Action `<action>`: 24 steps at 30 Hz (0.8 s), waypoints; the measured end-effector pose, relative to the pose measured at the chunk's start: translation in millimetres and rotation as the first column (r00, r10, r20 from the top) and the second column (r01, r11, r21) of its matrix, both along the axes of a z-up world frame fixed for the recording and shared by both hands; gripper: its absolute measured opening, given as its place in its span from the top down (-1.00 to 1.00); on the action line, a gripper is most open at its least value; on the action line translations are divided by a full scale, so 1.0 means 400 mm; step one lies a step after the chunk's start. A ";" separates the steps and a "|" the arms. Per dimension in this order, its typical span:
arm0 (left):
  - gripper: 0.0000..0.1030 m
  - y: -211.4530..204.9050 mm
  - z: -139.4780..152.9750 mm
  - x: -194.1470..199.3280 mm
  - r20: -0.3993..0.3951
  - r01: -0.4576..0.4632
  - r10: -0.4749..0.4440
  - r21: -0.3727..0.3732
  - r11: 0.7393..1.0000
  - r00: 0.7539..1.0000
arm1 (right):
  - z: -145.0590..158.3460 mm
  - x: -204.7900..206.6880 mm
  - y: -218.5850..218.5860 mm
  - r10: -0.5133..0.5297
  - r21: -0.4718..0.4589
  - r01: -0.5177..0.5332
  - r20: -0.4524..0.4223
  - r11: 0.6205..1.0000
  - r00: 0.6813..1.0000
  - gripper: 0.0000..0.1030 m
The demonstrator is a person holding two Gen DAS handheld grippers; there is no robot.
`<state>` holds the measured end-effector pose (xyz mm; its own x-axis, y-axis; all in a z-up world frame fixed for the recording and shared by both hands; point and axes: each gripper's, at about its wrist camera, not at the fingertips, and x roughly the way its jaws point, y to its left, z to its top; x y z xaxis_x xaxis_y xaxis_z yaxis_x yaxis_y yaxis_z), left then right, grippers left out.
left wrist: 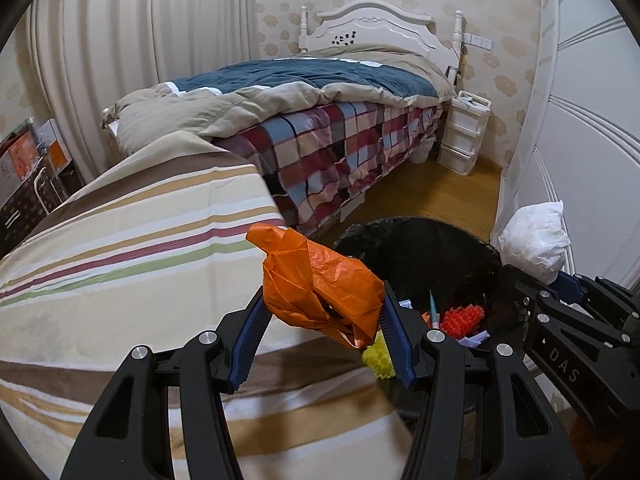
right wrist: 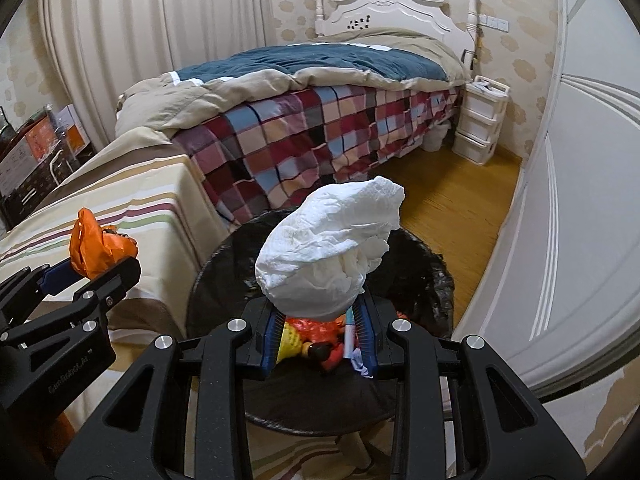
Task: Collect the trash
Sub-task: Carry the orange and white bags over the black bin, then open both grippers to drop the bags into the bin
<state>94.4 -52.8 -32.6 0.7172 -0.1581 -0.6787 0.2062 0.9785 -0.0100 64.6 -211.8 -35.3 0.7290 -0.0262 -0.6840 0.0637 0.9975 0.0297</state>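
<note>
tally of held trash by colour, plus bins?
Orange crumpled plastic bag, held in the left gripper: 1
White crumpled paper wad, held in the right gripper: 1
Black-lined round trash bin: 1
Total: 3

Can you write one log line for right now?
left hand-held gripper: orange bag | right hand-held gripper: white tissue wad | over bin
</note>
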 end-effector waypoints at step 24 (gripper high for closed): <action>-0.07 -0.099 -0.036 0.084 -0.044 0.039 -0.038 0.040 0.998 0.998 | -0.066 0.068 -0.065 -0.058 0.027 0.059 -0.055 0.998 0.997 0.38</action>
<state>128.0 -92.4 -47.0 0.6809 -0.1568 -0.7154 0.2440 0.9696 0.0197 91.7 -237.9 -61.9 0.6889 -0.0479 -0.7233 0.1243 0.9908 0.0527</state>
